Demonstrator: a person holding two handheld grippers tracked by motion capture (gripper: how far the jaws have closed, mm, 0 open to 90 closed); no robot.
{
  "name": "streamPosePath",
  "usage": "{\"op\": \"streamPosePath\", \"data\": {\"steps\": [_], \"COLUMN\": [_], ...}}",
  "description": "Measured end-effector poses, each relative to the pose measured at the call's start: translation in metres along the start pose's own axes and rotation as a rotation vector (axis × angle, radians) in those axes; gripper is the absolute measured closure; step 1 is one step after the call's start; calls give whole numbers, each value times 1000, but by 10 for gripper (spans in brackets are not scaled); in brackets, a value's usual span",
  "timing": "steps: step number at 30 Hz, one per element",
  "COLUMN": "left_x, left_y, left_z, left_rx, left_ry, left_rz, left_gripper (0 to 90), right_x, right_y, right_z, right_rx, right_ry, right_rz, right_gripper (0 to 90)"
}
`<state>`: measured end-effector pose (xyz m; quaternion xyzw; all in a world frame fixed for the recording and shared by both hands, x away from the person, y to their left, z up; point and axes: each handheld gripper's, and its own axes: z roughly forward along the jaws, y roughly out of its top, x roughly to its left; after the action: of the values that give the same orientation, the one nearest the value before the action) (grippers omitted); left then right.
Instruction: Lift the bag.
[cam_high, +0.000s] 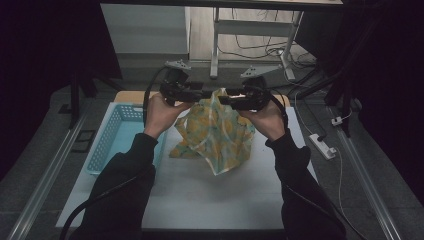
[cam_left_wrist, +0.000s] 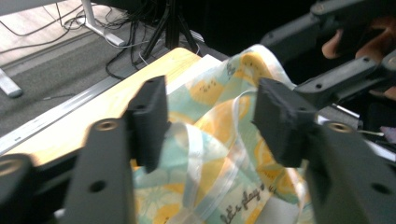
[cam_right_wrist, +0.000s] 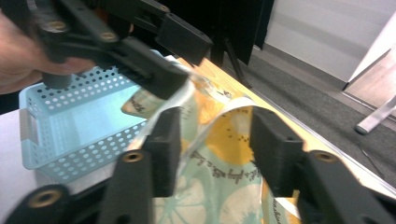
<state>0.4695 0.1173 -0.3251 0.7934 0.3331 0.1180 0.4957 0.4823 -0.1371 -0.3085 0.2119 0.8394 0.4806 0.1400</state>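
Forearms in dark sleeves are entering from the bottom of the high view, and each hand is carrying a gripper. Left gripper (cam_high: 200, 93) and right gripper (cam_high: 225, 100) are meeting at the top edge of a patterned bag (cam_high: 215, 132), which is hanging from them over the white table (cam_high: 200, 200). A blue basket (cam_high: 112, 137) is sitting just left of the bag, its near rim beside the left sleeve.

In the left gripper view, the left gripper (cam_left_wrist: 210, 121) is standing with jaws wide apart, straddling the bag's (cam_left_wrist: 219, 154) pale handle strip without pinching it. The right gripper (cam_left_wrist: 327, 56) is showing beyond, at the bag's far edge.

In the right gripper view, the right gripper (cam_right_wrist: 212, 140) is likewise gaping, the bag (cam_right_wrist: 224, 135) lying between its pads untouched. The left gripper (cam_right_wrist: 163, 56) is crossing above, close to the basket (cam_right_wrist: 70, 116).

Judged risk: with neither pair visibly clamping, the thin film is likely to slip and collapse onto the table; the two tools, working nearly tip to tip, could collide. Open room is lying toward the near table; the far edge is close behind the bag.
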Motion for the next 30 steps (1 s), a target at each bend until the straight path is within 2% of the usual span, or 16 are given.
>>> {"op": "streamPosePath", "data": {"steps": [4, 10, 19, 30], "left_x": [-3, -6, -15, -13], "left_y": [-9, -25, -55, -82], "left_z": [-4, -11, -13, -32], "left_rx": [17, 35, 87, 65], "left_ry": [12, 5, 6, -14], "left_rz": [26, 9, 26, -3], "left_gripper": [281, 148, 58, 0], "right_x": [1, 2, 7, 11], "right_y": [-5, -12, -26, -43], "right_z": [-1, -5, -10, -16], "right_rx": [7, 3, 28, 19], "right_ry": [-11, -12, -18, -27], "right_rz": [3, 16, 10, 34], "right_gripper": [402, 307, 241, 107]}}
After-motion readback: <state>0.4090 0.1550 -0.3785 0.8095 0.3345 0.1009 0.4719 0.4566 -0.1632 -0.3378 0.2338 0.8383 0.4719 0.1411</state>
